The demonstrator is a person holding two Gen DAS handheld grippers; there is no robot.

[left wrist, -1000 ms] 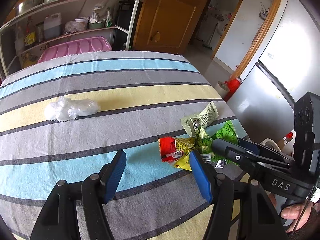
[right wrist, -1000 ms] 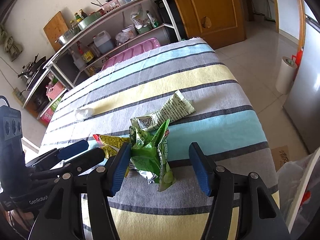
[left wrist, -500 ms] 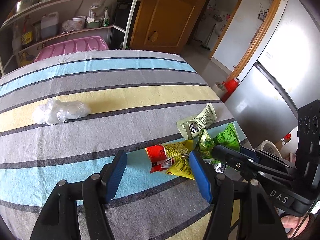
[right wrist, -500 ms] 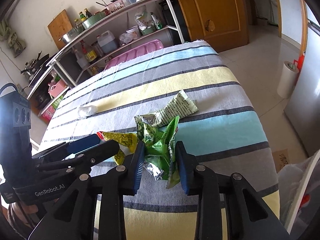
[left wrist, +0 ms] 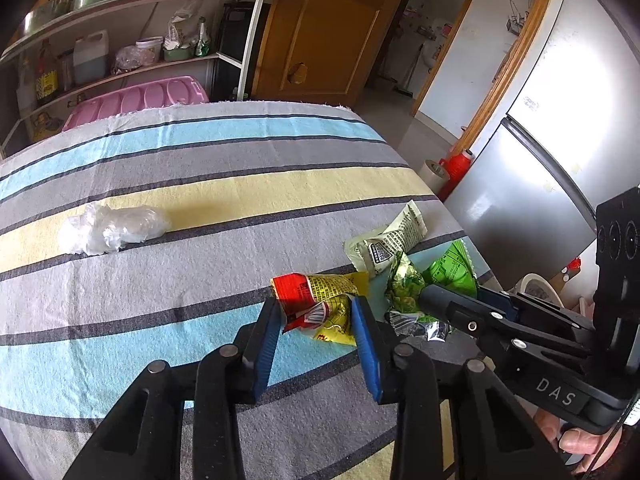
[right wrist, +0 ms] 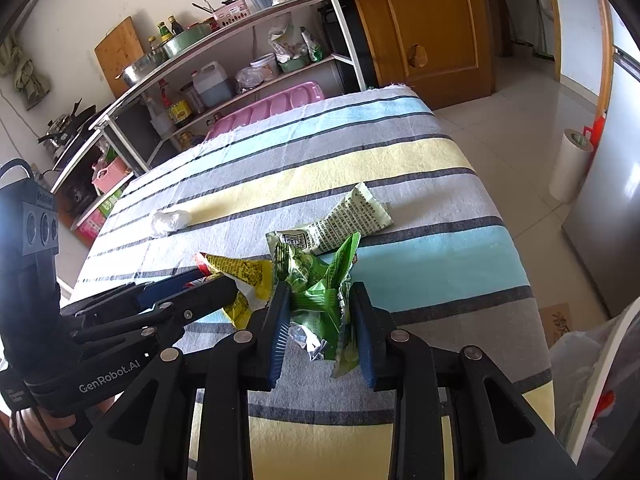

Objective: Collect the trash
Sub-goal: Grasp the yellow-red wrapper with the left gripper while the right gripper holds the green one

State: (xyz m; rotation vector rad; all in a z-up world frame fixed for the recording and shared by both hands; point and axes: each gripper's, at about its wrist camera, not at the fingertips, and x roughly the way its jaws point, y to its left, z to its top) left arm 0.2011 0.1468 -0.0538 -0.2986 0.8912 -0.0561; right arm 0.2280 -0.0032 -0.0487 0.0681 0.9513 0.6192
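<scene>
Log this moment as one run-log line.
left hand-held gripper: just closed on red-yellow wrapper | right hand-held gripper: shut on green wrapper | pale wrapper, clear plastic wad: loose on striped cloth

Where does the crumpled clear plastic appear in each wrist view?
Left wrist: the crumpled clear plastic lies mid-left, on the yellow stripe.
Right wrist: it lies far back, left of centre, on the same stripe.
Shared landmark: the pale green wrapper, to its right in both views.
</scene>
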